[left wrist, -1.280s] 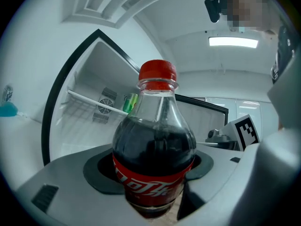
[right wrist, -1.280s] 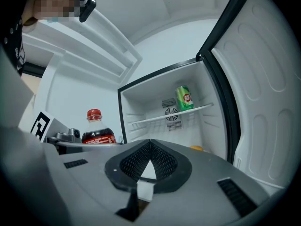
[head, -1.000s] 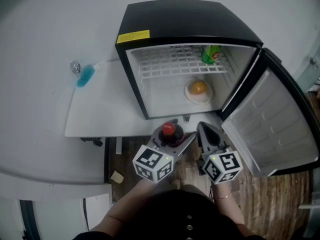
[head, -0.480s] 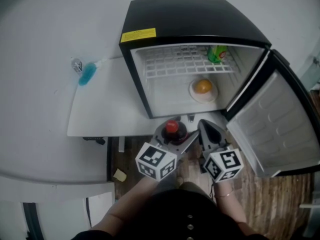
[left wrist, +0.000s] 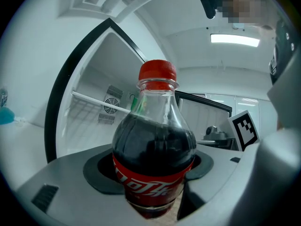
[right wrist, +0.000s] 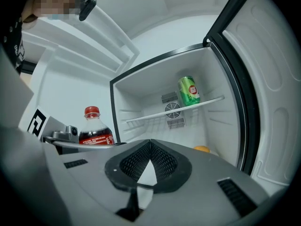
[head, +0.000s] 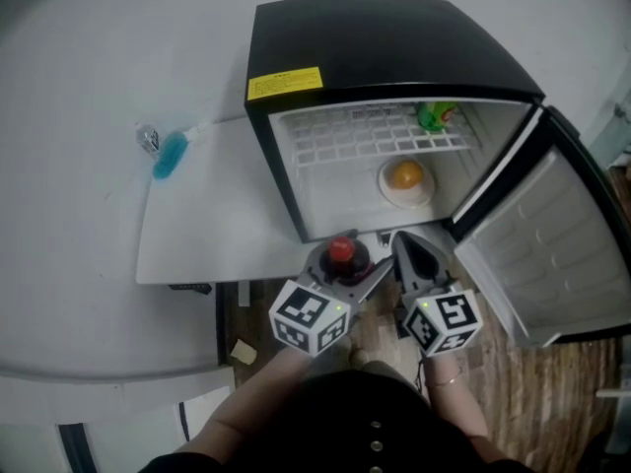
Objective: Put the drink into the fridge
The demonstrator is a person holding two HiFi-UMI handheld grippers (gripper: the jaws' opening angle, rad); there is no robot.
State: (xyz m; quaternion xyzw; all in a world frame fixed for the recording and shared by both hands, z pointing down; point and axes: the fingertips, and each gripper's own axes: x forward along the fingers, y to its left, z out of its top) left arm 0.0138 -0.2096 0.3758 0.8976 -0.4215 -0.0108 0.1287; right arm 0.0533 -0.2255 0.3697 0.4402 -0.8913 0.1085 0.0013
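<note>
Wood floor (head: 513, 382) lay before the open mini fridge (head: 394, 37). Your left tongs (head: 342, 267) gripped the cola bottle (left wrist: 154, 159) just outside its doorway, while your right tongs (right wrist: 149, 149) sat closed and empty. You probably needed to keep the bottle upright, clearing the wire shelf (head: 365, 136).

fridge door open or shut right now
Open: the fridge door is swung wide to the right, showing the wire shelf, a green can and a round orange item inside.

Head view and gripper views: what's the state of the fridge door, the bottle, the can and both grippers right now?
Fridge door: wide open.
Cola bottle: capped, upright, held outside the fridge.
Left gripper: shut on the cola bottle.
Right gripper: shut, empty.
Green can: upright on the wire shelf.
</note>
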